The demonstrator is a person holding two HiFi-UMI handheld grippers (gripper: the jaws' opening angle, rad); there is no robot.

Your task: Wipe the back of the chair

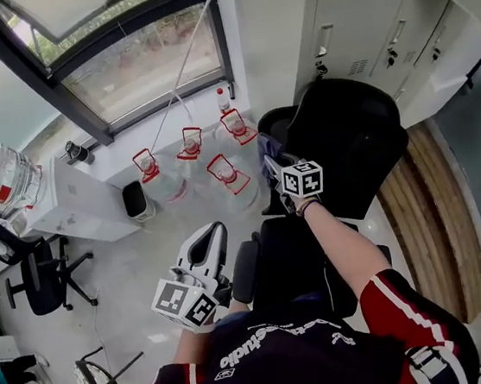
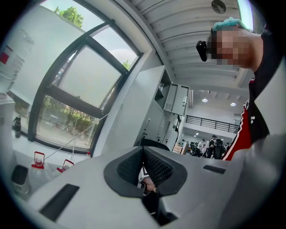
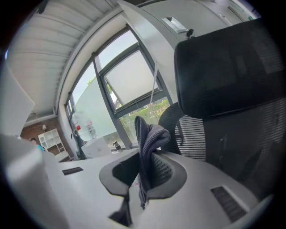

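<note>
A black office chair stands just ahead of me, right of centre in the head view. Seen from the right gripper, its padded headrest sits above the mesh back. My right gripper is shut on a grey-purple cloth, which sticks up out of the jaws. The cloth hangs by the chair's left edge; I cannot tell whether it touches. My left gripper is held low at the left, away from the chair. Its jaws are shut with nothing between them.
Three water jugs with red handles and a small black bin stand on the floor under the window. A white cabinet and another black chair are at the left. Grey lockers line the wall behind the chair.
</note>
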